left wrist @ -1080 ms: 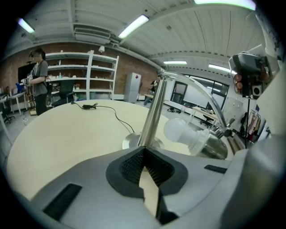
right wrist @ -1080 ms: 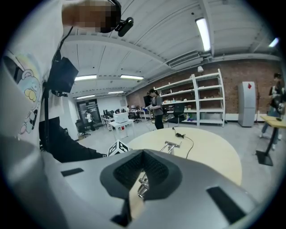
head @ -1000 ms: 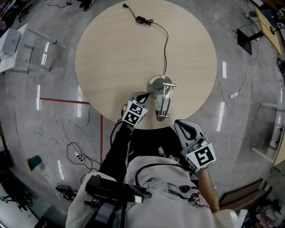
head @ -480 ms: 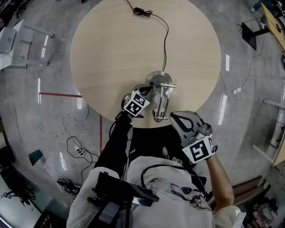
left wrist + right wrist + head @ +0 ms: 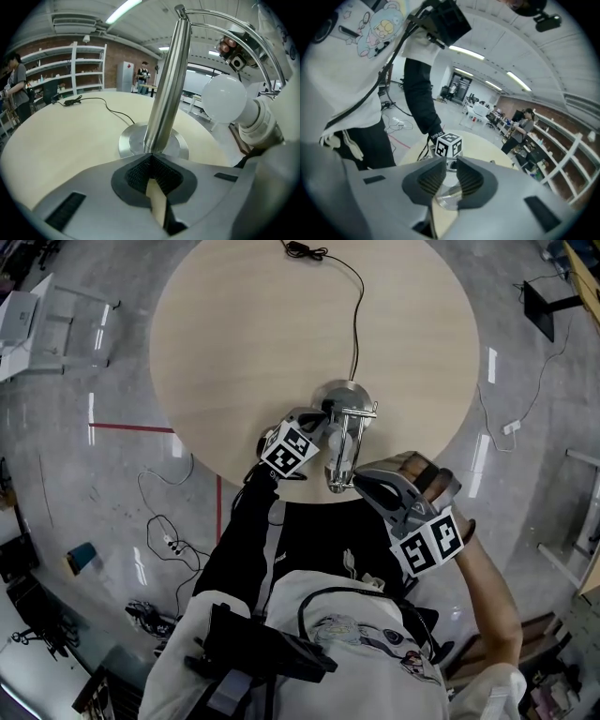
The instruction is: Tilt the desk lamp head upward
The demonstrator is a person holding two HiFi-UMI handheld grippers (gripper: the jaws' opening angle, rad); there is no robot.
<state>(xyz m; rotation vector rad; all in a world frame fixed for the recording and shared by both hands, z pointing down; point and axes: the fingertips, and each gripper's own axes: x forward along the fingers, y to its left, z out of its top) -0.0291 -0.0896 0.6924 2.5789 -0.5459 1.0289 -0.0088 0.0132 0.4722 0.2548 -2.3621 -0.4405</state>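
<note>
A chrome desk lamp stands near the round table's (image 5: pixel 234 352) front edge. Its round base (image 5: pixel 349 392) is at the back and its head (image 5: pixel 339 463) hangs toward me. My left gripper (image 5: pixel 317 424) is shut on the lamp's upright pole (image 5: pixel 165 89), just above the base (image 5: pixel 136 143). The white bulb (image 5: pixel 224 98) shows to the right in the left gripper view. My right gripper (image 5: pixel 362 481) sits right beside the head's near end. Its jaws are opening to a narrow gap (image 5: pixel 446 171), through which the shiny lamp head (image 5: pixel 449 196) shows. The pads are not pressing on it.
The lamp's black cord (image 5: pixel 353 310) runs from the base across the table to the far edge. Cables (image 5: pixel 164 540) lie on the grey floor at the left, beside a red tape line (image 5: pixel 131 427). People stand by shelves (image 5: pixel 89 65) in the background.
The left gripper has slid in from the table's edge and onto the lamp pole. The right gripper has come forward from my body to the lamp head's near end.
</note>
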